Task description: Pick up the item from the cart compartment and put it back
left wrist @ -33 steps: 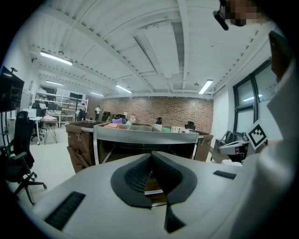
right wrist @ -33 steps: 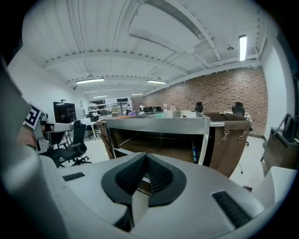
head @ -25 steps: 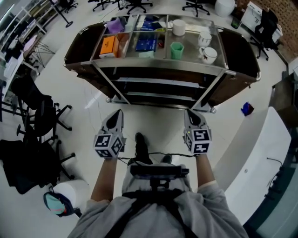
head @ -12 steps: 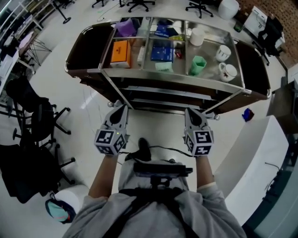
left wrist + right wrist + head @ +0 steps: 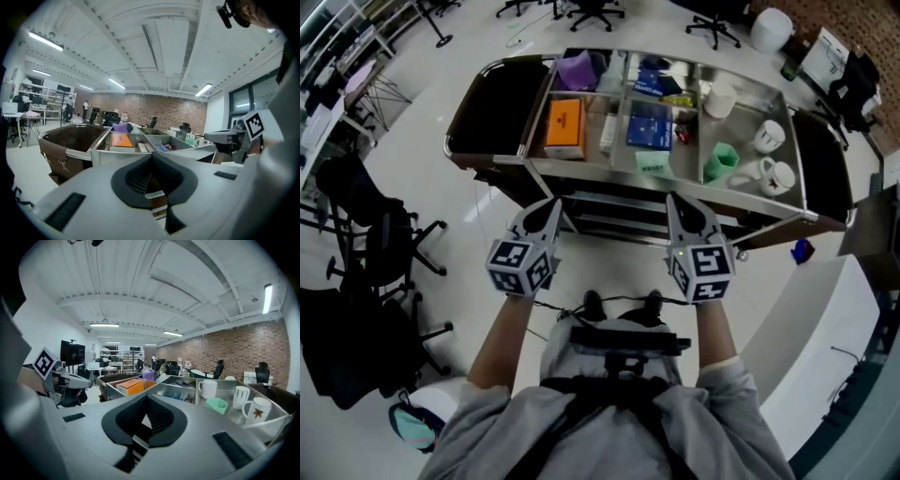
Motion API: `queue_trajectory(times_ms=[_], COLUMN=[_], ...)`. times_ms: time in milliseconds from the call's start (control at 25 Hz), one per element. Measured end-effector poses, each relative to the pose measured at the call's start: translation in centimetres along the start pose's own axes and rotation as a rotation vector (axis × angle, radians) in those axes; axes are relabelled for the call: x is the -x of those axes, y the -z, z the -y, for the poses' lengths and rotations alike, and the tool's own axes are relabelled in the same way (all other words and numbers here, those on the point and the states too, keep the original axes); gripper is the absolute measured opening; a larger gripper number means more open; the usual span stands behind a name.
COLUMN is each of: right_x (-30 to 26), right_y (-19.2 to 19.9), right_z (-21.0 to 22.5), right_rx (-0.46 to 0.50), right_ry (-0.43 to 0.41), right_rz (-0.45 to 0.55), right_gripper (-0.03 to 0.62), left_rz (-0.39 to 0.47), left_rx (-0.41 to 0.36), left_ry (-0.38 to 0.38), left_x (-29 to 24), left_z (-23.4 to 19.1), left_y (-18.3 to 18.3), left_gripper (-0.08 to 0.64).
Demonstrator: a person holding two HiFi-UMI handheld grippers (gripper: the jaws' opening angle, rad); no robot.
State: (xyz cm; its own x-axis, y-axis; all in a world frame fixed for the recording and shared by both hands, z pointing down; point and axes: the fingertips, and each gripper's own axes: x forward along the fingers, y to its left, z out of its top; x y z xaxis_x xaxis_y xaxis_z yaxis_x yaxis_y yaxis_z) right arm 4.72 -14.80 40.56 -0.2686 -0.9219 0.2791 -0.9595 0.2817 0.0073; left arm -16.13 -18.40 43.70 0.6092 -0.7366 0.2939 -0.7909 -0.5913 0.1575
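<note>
Approach step in hand. Left gripper (image 5: 551,202) and right gripper (image 5: 673,199) were both clenched on nothing, just short of the cart (image 5: 609,172) front rail. Orange box (image 5: 564,127), blue box (image 5: 649,127), green cup (image 5: 721,161) and mugs (image 5: 778,175) lay in the compartments; the intended item could not be judged. Next move called for reaching over the rail and parting the jaws

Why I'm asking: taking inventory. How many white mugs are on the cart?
3 white mugs, all in the cart's right compartment: one at the back, one by the right rim, one nearest the front, beside the green cup.
</note>
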Motion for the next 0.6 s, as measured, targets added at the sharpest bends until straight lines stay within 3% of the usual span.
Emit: queue_trajectory(times_ms=[280,520,600], right_x=[-5.7,-9.9,-10.9], right_y=[-3.1,-4.8,-5.5], right_z=[0.5,1.4,1.7], right_rx=[0.057,0.067,0.071], right_ry=[-0.097,-0.136,-0.141], right_rz=[-0.021,-0.026,-0.023], right_gripper=[0.009,0.009,0.009], left_rz=[-0.046,-0.141,-0.185], left_rx=[-0.030,-0.019,-0.018], left_ry=[-0.024,-0.010,0.005], left_x=[-3.9,-8.0,-9.3], left_z=[-2.1,-4.2,-4.6], left_y=[-3.7,-5.1,-5.2], left_gripper=[0.005,0.008,0.101])
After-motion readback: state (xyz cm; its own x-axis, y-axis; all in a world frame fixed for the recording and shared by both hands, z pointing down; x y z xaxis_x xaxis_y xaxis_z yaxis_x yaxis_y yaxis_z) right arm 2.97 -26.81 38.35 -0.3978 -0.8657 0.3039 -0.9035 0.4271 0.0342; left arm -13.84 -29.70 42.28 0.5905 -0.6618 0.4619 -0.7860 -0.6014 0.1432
